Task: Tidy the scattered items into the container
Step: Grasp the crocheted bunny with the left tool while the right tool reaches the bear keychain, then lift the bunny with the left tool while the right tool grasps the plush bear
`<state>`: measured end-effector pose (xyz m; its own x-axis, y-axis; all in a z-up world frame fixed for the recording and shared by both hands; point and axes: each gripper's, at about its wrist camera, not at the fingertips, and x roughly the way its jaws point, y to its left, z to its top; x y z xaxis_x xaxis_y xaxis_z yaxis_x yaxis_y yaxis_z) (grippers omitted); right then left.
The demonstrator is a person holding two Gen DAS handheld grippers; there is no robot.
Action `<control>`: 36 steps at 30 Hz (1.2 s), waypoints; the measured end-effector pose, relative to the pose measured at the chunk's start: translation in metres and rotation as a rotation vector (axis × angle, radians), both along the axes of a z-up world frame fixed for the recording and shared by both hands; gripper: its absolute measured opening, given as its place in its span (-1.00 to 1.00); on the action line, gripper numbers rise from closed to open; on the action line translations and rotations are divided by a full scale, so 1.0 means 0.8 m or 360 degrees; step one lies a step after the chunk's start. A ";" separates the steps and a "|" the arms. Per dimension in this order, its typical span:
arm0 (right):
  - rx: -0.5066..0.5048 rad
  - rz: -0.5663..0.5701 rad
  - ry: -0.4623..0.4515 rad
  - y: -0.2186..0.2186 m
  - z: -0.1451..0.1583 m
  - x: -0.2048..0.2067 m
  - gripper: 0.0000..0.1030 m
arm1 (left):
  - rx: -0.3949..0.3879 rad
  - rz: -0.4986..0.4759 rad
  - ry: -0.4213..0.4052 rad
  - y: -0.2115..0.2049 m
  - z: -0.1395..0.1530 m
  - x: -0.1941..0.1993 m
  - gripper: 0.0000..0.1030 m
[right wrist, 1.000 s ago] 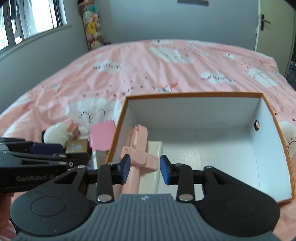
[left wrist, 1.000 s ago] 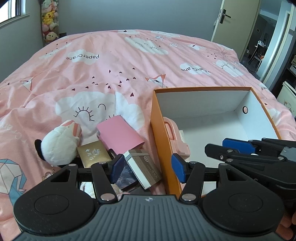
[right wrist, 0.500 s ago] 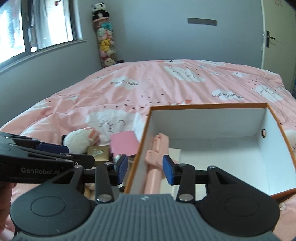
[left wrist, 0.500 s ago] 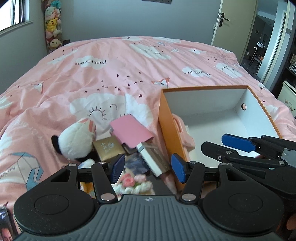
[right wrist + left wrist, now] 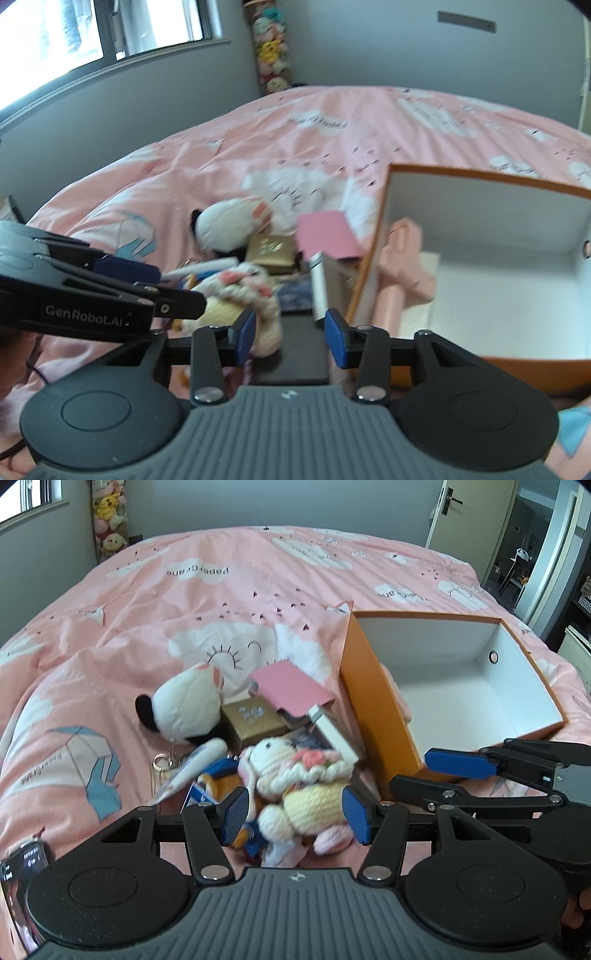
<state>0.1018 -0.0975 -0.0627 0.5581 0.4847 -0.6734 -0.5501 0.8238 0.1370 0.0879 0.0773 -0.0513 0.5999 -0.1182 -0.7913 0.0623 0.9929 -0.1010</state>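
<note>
An orange box (image 5: 424, 614) (image 5: 480, 173) with a white inside stands on the pink bed; a pink handled item (image 5: 402, 258) and a flat white box (image 5: 421, 295) lie in it. Left of the box is the pile: a crocheted bunny (image 5: 295, 779) (image 5: 240, 284), a white plush (image 5: 188, 709) (image 5: 229, 229), a pink case (image 5: 291, 690) (image 5: 327, 236), a gold box (image 5: 253, 720) (image 5: 271, 249) and a silver box (image 5: 332, 731) (image 5: 321, 284). My left gripper (image 5: 295, 819) (image 5: 162, 288) is open over the bunny, pads not touching. My right gripper (image 5: 290, 336) (image 5: 436, 775) is closing, gripping nothing, above a black flat item (image 5: 295, 350).
A white tube (image 5: 195, 764), a key ring (image 5: 160, 762) and a blue and orange pack (image 5: 218, 779) lie at the pile's left. A phone (image 5: 22, 856) rests at the bed's near left. Stuffed toys (image 5: 271, 55) hang in the far corner; a door stands at the back right.
Both grippers have drawn back toward the near side of the bed. The bunny has come into view between the left fingers. The right gripper has shifted left from the box to the pile.
</note>
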 end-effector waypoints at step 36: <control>-0.0193 0.0161 0.0244 0.033 -0.062 0.020 -0.24 | -0.0082 0.0175 0.0302 -0.021 -0.057 0.073 0.54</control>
